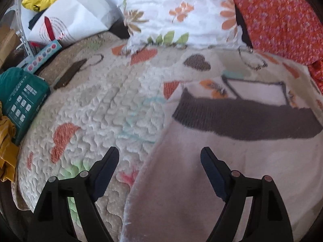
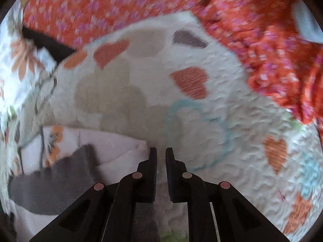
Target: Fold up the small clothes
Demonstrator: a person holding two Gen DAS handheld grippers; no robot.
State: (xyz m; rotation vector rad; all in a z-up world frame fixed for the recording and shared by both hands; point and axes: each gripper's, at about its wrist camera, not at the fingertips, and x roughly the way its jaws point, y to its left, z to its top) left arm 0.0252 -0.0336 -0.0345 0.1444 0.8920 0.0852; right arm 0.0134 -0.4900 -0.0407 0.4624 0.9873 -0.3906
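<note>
A small pale pink fleece garment [image 1: 191, 181] with a dark grey band [image 1: 242, 119] lies flat on a quilted heart-print bedspread [image 1: 105, 104]. My left gripper [image 1: 159, 155] is open and empty, its fingers straddling the garment's left edge just above it. In the right wrist view the same garment [image 2: 113, 151] with its grey band [image 2: 50, 183] lies at lower left. My right gripper [image 2: 161, 151] has its jaws nearly closed with a narrow gap at the garment's right edge; whether cloth is pinched between them does not show.
A floral pillow [image 1: 177, 14] and an orange flowered cloth [image 1: 282, 24] lie at the far side. A dark phone [image 1: 70, 73], a teal package [image 1: 22, 98], a yellow cloth [image 1: 8, 151] and white bags [image 1: 76, 14] sit at left.
</note>
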